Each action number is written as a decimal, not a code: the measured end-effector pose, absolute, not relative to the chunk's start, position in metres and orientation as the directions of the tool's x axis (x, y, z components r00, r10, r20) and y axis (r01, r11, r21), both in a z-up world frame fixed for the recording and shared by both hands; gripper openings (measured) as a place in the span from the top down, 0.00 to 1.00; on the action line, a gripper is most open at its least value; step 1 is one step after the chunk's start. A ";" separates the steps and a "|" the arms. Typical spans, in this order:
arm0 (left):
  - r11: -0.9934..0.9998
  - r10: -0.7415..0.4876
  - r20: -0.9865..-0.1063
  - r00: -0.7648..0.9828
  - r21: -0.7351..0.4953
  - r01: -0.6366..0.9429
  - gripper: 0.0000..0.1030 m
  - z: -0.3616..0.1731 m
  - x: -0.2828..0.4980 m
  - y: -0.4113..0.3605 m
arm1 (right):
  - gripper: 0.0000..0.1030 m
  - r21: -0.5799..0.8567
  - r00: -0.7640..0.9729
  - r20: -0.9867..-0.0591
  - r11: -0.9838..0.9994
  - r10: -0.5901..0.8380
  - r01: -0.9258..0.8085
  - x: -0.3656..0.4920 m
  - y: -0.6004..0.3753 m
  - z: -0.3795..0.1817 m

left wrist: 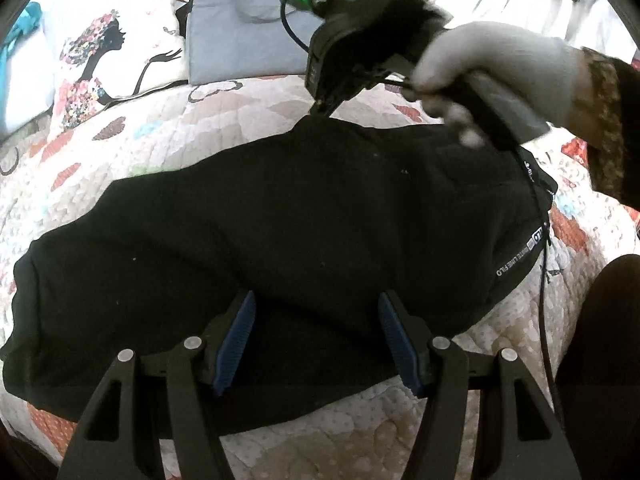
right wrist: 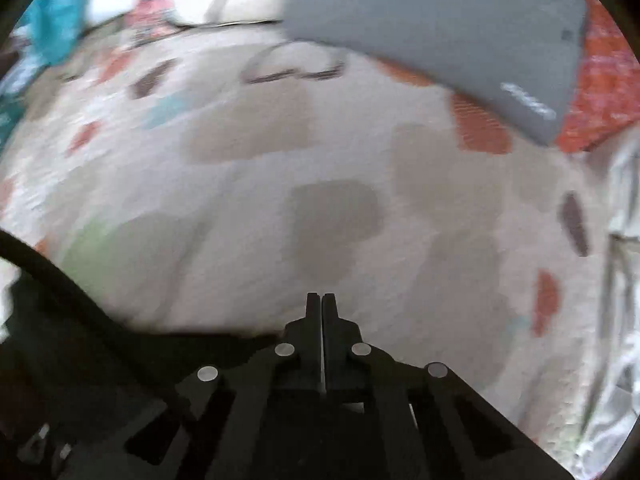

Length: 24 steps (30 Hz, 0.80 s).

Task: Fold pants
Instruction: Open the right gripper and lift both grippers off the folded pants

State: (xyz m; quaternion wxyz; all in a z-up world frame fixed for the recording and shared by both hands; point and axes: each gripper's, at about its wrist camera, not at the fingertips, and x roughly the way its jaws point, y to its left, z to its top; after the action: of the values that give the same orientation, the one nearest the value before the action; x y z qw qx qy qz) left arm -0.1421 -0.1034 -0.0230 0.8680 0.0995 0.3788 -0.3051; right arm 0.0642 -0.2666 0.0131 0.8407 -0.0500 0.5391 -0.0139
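Left gripper point(left wrist: 318, 344) spread wide, blue pads point(left wrist: 236, 344) hovering over the near edge of the black pants point(left wrist: 280, 216), holding nothing. Right gripper point(right wrist: 322, 304) — jaws pressed together in its own view; in the left view its tip point(left wrist: 324, 108) meets the far edge of the pants, where the cloth peaks up a little. Looks like a pinch on that edge, though the cloth between the fingers isn't actually visible, so whether it grips the pants can't be told. Gloved right hand point(left wrist: 492, 76) holds the handle.

Pants lie on the quilt point(left wrist: 168, 128), already doubled lengthwise, waistband with white lettering point(left wrist: 520, 256) at the right end, leg hems off to the left.

Handling guess: soft, thick, limp knit — light, not slippery, nothing fragile. Will sag and drape if lifted by one point, so take it at edges or corners, both layers together, waistband end and hem end.

Containers: a grey bag point(left wrist: 248, 36) lies beyond the pants on the quilt, closed as far as can be seen, contents not visible. A printed pillow point(left wrist: 104, 64) sits left of the bag.
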 end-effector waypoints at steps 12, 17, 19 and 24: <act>0.900 -0.388 -0.725 0.569 -0.164 0.404 0.50 0.007 -0.092 -0.038 | 0.79 0.242 0.524 -0.826 0.970 0.206 0.000 -0.083 -0.288 0.064; 0.937 -0.214 -0.789 0.576 0.000 0.348 0.45 -0.010 -0.081 -0.037 | 0.79 0.261 0.459 -0.857 0.965 0.233 -0.003 -0.140 -0.272 0.020; 0.949 -0.144 -0.789 0.598 0.061 0.310 0.45 -0.006 -0.079 -0.030 | 0.81 0.280 0.479 -0.846 0.960 0.234 0.025 -0.156 -0.284 0.012; 0.979 -0.081 -0.805 0.588 0.046 0.197 0.79 -0.002 -0.066 0.019 | 0.89 0.199 0.496 -0.862 0.970 0.106 0.140 -0.170 -0.315 0.018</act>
State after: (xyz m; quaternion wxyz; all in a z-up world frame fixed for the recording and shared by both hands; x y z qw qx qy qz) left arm -0.0659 0.0190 -0.0016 0.8887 0.0651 0.4471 -0.0782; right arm -0.1696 -0.3153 0.0183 0.8561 0.1222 0.5021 -0.0100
